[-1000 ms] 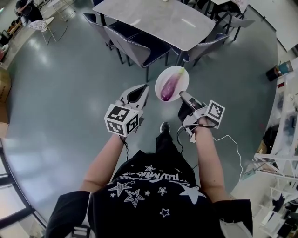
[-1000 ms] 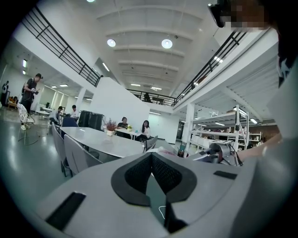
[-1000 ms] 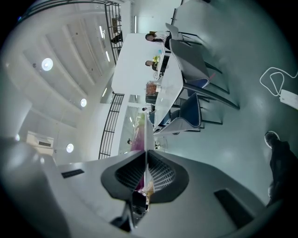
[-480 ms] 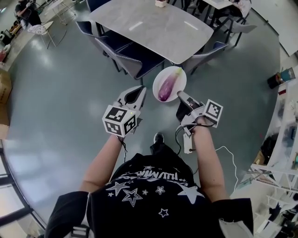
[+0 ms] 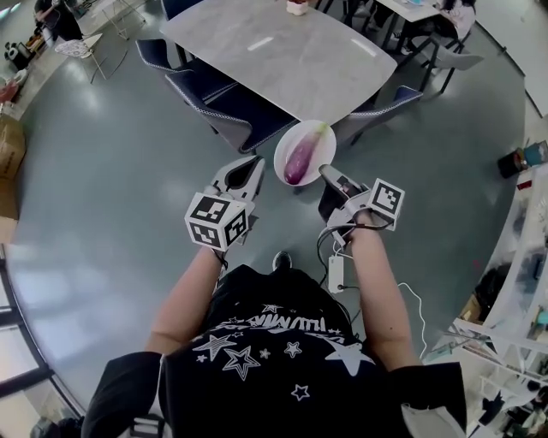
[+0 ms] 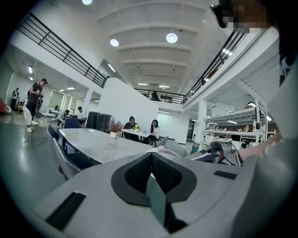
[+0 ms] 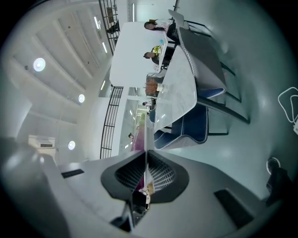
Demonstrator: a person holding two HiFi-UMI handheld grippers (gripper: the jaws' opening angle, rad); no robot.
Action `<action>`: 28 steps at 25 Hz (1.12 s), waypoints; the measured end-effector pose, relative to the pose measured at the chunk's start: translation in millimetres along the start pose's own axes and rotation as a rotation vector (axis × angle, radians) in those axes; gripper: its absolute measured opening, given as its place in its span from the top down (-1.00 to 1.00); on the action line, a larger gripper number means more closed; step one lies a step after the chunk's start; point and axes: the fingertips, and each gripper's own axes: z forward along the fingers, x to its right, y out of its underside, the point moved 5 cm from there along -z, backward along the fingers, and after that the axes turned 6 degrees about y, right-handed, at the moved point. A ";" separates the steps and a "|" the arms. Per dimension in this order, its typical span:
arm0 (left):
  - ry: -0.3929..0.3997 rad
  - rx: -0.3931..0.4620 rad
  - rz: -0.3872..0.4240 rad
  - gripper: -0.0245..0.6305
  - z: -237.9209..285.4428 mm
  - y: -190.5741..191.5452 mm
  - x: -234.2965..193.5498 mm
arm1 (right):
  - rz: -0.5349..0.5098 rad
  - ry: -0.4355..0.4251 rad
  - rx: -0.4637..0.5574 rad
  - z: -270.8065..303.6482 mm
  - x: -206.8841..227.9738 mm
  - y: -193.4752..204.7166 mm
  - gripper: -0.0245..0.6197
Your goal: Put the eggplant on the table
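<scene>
Where the eggplant [image 5: 299, 159] lies, head view: lengthwise on a white plate [image 5: 288, 144], green end toward the table. The plate is in the air over the grey floor [image 5: 111, 171], just short of the table's near corner and not on it.
Right gripper [image 5: 324, 169], head view: jaws closed on the plate's near rim, bearing plate and eggplant together.
Left gripper [image 5: 253, 162], head view: jaws together and empty, just left of the plate, apart from it.
Table [image 5: 282, 47], head view: pale marbled top, mostly bare, with a small pot [image 5: 297, 7] at the far edge.
Chairs in the way, head view: navy chairs [image 5: 229, 101] are pushed in along the near-left side and a grey chair [image 5: 383, 103] stands at the near right. The plate hangs before the gap between them.
Below the arms, head view: a dark shoe [image 5: 280, 259] and a small white box [image 5: 336, 274] on a cable.
Left gripper [image 6: 151, 160], left gripper view: pads pressed together with nothing between them.
Beyond the jaws, left gripper view: the table [image 6: 100, 145] runs away ahead, with a navy chair [image 6: 65, 160] at its near side and the pot [image 6: 114, 126] of reddish flowers on it. Seated people [image 6: 132, 123] are behind, and the right gripper [image 6: 219, 149] is off to the right.
Right gripper [image 7: 145, 160], right gripper view: clamped on the plate [image 7: 145, 132], seen edge-on as a thin white line, with the eggplant [image 7: 138, 139] a purple strip beside it.
Ahead, right gripper view: the picture is turned on its side. The table [image 7: 179, 93], a navy chair [image 7: 186, 128] and the grey chair [image 7: 205, 56] stand close before the plate.
</scene>
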 end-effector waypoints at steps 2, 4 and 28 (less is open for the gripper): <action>-0.007 0.004 0.001 0.90 5.7 0.3 1.3 | -0.003 -0.009 -0.013 4.0 0.5 -6.0 0.86; -0.007 -0.001 0.005 0.90 12.8 -4.7 -2.2 | 0.007 -0.017 -0.020 12.1 -1.9 -13.7 0.86; 0.042 0.010 0.002 0.90 87.0 -20.6 -79.4 | 0.003 0.007 0.028 74.9 4.0 -75.6 0.86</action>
